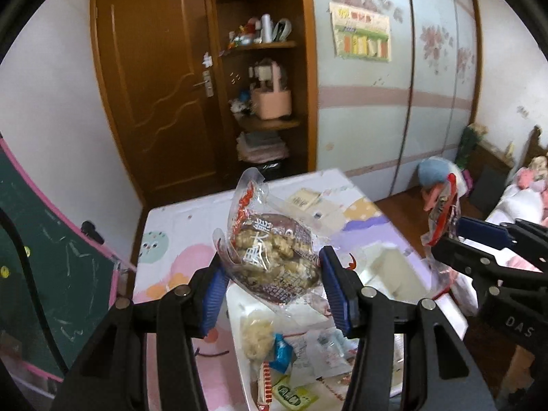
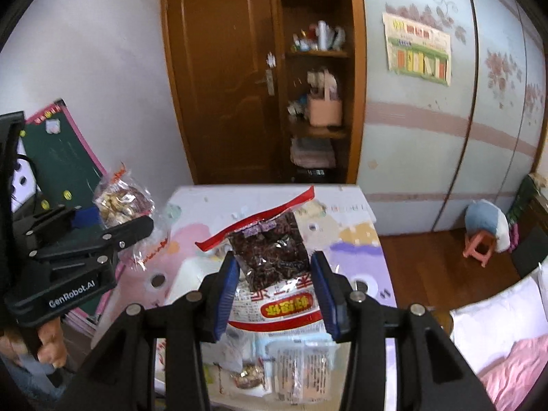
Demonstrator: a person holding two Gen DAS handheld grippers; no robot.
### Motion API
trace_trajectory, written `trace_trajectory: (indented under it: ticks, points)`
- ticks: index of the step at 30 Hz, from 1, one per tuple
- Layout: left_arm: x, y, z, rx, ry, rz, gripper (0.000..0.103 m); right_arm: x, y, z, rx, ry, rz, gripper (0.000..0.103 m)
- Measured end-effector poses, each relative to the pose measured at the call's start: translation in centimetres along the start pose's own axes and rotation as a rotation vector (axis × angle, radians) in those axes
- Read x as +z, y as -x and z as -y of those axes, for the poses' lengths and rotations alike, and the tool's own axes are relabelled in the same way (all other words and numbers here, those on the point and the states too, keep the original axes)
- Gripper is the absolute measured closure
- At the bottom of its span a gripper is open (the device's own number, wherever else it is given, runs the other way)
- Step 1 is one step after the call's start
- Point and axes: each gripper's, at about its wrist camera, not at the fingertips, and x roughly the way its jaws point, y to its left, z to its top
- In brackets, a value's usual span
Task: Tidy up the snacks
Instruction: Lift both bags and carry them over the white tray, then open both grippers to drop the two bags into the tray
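Near, the left gripper [image 1: 274,274] pinches a clear bag of pale nut snacks [image 1: 270,250], held up over the white tray [image 1: 236,311] w/ other packets. The right gripper [image 2: 275,289] pinches a bag of dark dried snack [image 2: 270,257] above the pastel table [image 2: 352,239]. Far behind, a brown door [image 1: 154,85] & shelves [image 1: 267,44].

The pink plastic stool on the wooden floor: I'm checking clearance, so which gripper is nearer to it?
Right. The right gripper, shut on a dark-snack packet, is on the pink plastic stool's side; the left gripper, holding a pale-snack bag, sits farther away.
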Motion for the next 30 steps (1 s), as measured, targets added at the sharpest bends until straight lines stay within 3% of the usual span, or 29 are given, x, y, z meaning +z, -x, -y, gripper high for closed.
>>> trace_trajectory:
  ticks: [4,12,16,21,30]
  points:
    - [-2.4,-2.5,0.4,-0.010,0.001,-0.077,0.052,-1.9,-2.6,0.4,0.021,-0.027,-0.108,0.060]
    - [-5.8,-6.0,0.4,0.011,0.009,-0.219,0.051,-3.5,-5.6,1.0,0.018,-0.063,-0.212,0.059]
    - [-6.1,-6.0,0.4,0.047,0.015,-0.207,0.019,-3.6,-6.4,0.8,0.030,-0.081,-0.235,0.055]
    - [-5.8,-5.8,0.4,0.046,0.019,-0.186,0.018,-3.8,-7.0,1.2,0.037,-0.113,-0.256,0.050]
    - [-6.6,-6.9,1.0,0.028,0.007,-0.235,0.017,-4.2,-8.0,0.7,0.049,-0.110,-0.298,0.050]
